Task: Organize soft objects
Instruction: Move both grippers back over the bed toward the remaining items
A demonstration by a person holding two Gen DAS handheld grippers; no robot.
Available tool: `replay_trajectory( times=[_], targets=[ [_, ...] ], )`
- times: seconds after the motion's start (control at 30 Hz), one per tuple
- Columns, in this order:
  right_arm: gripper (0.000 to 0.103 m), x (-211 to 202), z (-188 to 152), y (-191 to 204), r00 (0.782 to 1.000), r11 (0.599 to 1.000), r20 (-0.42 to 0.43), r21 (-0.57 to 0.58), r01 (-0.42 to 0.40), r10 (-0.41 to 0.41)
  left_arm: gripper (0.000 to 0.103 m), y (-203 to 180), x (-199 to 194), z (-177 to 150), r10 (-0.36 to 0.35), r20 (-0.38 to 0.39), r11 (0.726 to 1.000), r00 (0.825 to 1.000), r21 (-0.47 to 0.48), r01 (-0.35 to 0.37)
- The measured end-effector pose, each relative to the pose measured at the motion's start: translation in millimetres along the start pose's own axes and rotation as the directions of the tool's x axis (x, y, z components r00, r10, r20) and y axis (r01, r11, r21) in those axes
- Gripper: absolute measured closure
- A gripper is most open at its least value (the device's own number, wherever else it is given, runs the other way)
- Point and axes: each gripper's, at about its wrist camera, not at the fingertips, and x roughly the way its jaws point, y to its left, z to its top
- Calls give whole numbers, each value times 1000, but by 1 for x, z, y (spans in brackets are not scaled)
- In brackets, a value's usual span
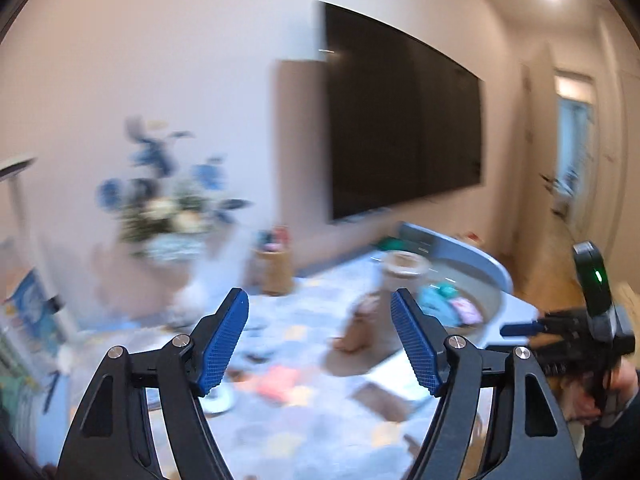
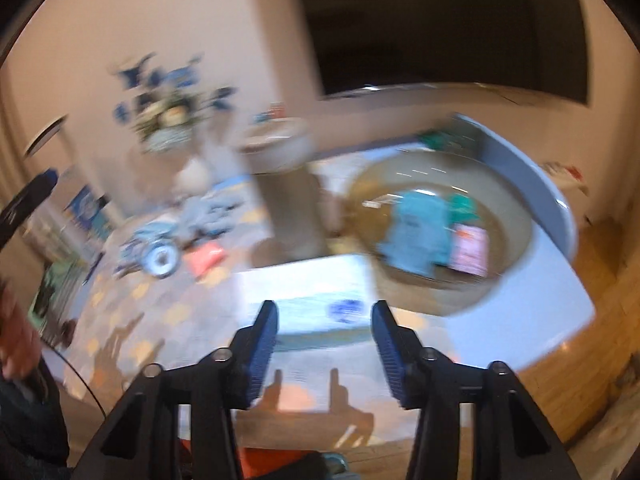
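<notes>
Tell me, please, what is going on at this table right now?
A person holds a two-finger gripper in each hand over a cluttered table. Both the left gripper and the right gripper are open and hold nothing. A round bowl already contains a blue soft item and a pink one. An orange soft item lies loose on the table. The pictures are blurred, so finer detail is unclear.

Pale wall (image 1: pixel 160 60), dark wall-mounted screen (image 1: pixel 404 120)
</notes>
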Motion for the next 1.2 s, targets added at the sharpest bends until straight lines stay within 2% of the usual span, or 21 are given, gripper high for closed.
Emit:
replay_trajectory(
  times=[0.07, 0.13, 0.2, 0.27, 0.33, 0.4, 0.47, 0.53, 0.6, 0.8, 0.83, 0.87, 0.93, 1.0, 1.03, 1.1, 1.2],
  targets=[
    [50, 9, 5, 38, 999, 996, 4, -82, -33, 33, 26, 35, -11, -4, 55, 1, 998, 998, -33, -55],
    [50, 22, 9, 70, 999, 989, -3, -139, -50, 50, 26, 59, -14, -13, 101, -18, 994, 995, -29, -102],
    [50, 42, 8, 105, 994, 978, -30, -179, -108, 104, 25, 76, -8, -27, 137, -47, 990, 989, -13, -138],
    [49, 67, 7, 135, 987, 967, -60, -200, -159, 150, 24, 93, 8, -53, 197, -97, 980, 976, 8, -197],
    [47, 102, 2, 159, 979, 959, -102, -207, -194, 176, 24, 107, 32, -88, 249, -167, 968, 954, 14, -250],
    [47, 140, -3, 176, 974, 958, -144, -200, -204, 177, 24, 124, 50, -114, 245, -231, 967, 942, -12, -255],
    [47, 173, -8, 187, 972, 960, -170, -198, -196, 164, 24, 146, 72, -141, 197, -301, 967, 933, -97, -236],
    [47, 199, -9, 193, 976, 965, -176, -201, -166, 131, 24, 164, 88, -161, 148, -331, 956, 932, -192, -220],
    [47, 218, -10, 193, 977, 969, -175, -191, -156, 122, 24, 176, 101, -172, 134, -355, 947, 925, -230, -225],
    [46, 241, -11, 187, 980, 979, -162, -146, -141, 117, 24, 184, 123, -199, 109, -402, 933, 909, -274, -234],
    [46, 243, -12, 185, 980, 981, -163, -135, -140, 118, 24, 187, 128, -205, 102, -427, 927, 899, -286, -241],
    [45, 247, -15, 182, 979, 983, -166, -122, -137, 116, 24, 188, 129, -206, 92, -435, 925, 896, -296, -239],
    [45, 250, -17, 177, 979, 986, -166, -98, -136, 119, 24, 190, 126, -206, 92, -423, 919, 902, -312, -241],
    [35, 248, -16, 178, 984, 987, -150, -107, -117, 100, 24, 190, 129, -208, 94, -436, 918, 895, -310, -247],
    [34, 250, -17, 179, 984, 988, -155, -112, -106, 88, 24, 190, 131, -208, 90, -446, 920, 890, -305, -246],
    [27, 250, -17, 183, 984, 986, -155, -131, -104, 83, 24, 187, 131, -208, 98, -450, 924, 888, -289, -249],
    [22, 252, -18, 182, 983, 985, -160, -132, -110, 88, 24, 185, 131, -208, 109, -453, 928, 885, -272, -254]
  ],
)
